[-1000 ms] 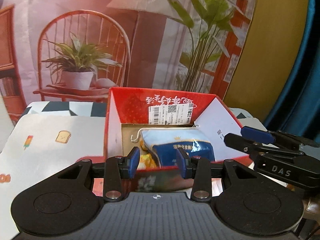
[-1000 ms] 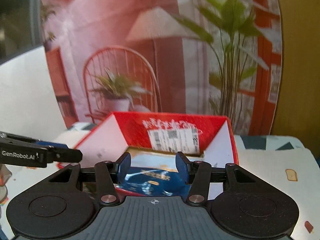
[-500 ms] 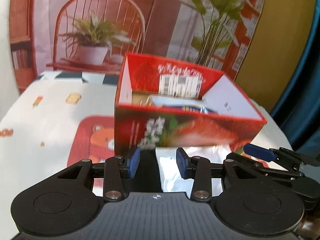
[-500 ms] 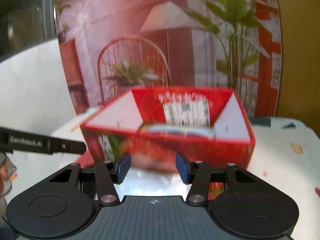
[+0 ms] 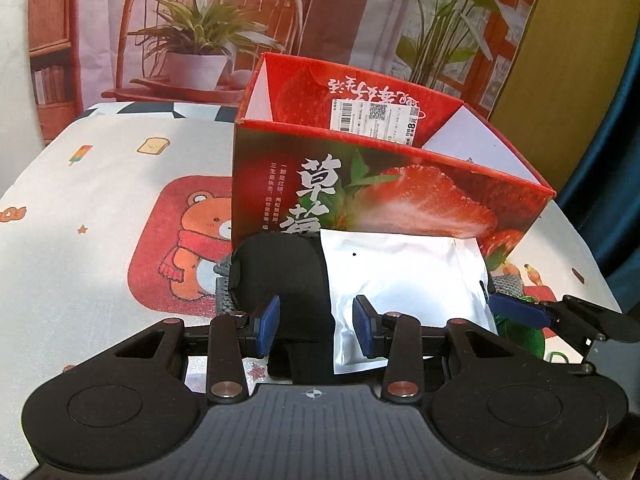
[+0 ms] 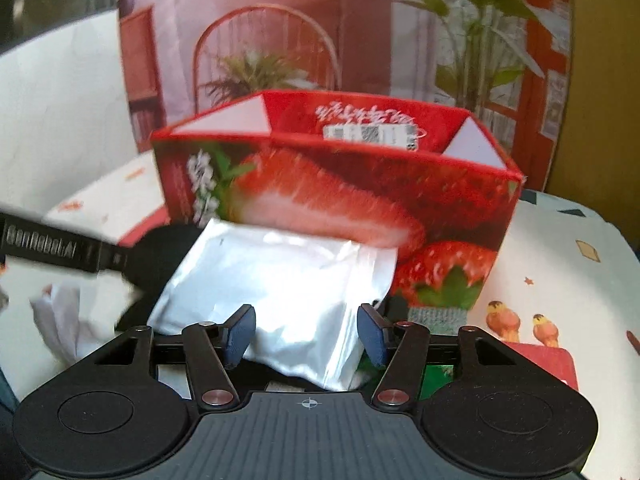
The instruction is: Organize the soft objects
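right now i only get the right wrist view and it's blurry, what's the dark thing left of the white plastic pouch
observer: a black soft fabric piece, lying in front of the red strawberry-print cardboard box; the white plastic pouch overlaps its right edge
operator: are the left tongs on it
observer: no, the left tongs are open, straddling that overlap, and do not seem to press either
operator: anything under it
observer: a grey knitted piece peeks out at its left edge

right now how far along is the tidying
Done: cannot tell, since the red box hides its inside from here. In hand: nothing; the left gripper is open and the right gripper is opening over the white pouch. Left: pouch and black item lie outside.
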